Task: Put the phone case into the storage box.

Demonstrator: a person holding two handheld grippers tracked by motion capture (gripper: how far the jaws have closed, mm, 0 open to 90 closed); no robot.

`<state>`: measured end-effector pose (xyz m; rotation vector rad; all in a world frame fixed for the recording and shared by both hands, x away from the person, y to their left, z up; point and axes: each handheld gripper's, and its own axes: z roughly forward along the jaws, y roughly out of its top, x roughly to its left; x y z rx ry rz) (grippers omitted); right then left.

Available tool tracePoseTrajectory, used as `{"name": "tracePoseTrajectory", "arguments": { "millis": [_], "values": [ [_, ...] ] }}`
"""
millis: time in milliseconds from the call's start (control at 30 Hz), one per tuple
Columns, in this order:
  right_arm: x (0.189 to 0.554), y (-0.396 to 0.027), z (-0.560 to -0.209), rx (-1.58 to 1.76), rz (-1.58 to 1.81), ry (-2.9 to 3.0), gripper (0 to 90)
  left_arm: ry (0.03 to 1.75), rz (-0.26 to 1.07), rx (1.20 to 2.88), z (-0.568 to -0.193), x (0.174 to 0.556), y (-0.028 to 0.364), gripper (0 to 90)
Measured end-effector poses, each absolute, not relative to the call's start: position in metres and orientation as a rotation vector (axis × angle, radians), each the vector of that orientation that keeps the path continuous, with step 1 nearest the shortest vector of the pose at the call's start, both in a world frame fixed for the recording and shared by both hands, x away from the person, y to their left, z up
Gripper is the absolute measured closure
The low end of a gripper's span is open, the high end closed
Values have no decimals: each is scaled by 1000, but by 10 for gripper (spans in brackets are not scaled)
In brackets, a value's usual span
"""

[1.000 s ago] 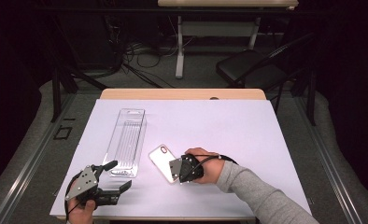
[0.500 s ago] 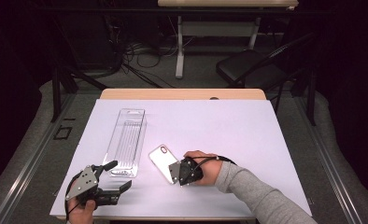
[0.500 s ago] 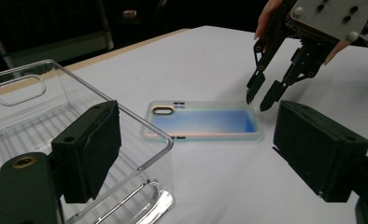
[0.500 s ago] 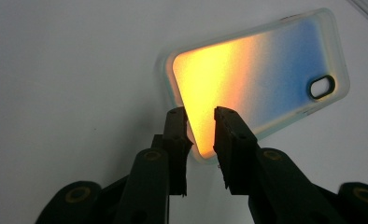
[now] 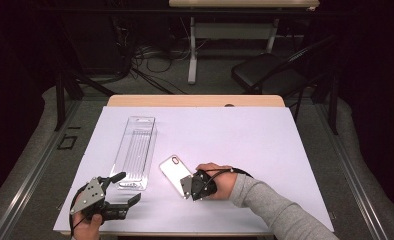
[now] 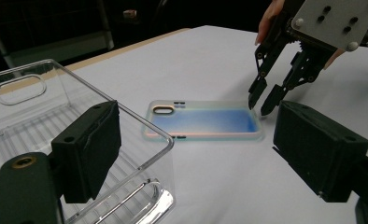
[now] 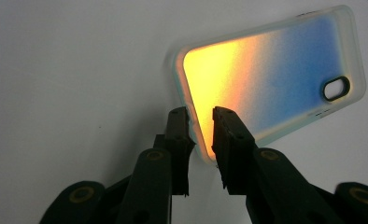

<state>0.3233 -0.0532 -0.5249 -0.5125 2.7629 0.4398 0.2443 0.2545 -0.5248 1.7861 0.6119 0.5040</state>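
Your right gripper [image 7: 200, 114] has just been narrowing astride the phone case [image 7: 275, 74] rim, pads not yet pressing, for lifting; your left gripper [image 6: 191, 154] waits wide open beside the case.

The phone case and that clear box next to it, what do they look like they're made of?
Phone case: probably soft translucent plastic or silicone. It has a frosted, milky rim, rounded corners and a glossy back that shifts from blue to orange.

Clear box: likely thin rigid moulded plastic. It is fully see-through, with shiny glints along its edges, a ribbed floor and a hang slot at one end.
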Motion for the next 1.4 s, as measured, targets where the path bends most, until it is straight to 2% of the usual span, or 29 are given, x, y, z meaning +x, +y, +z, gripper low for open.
{"name": "tracePoseTrajectory", "arguments": {
  "millis": [1400],
  "values": [
    [323,-48,-533,-595,391,2750,802,618,511,1789,-525,244,255,154]
  ]
}}
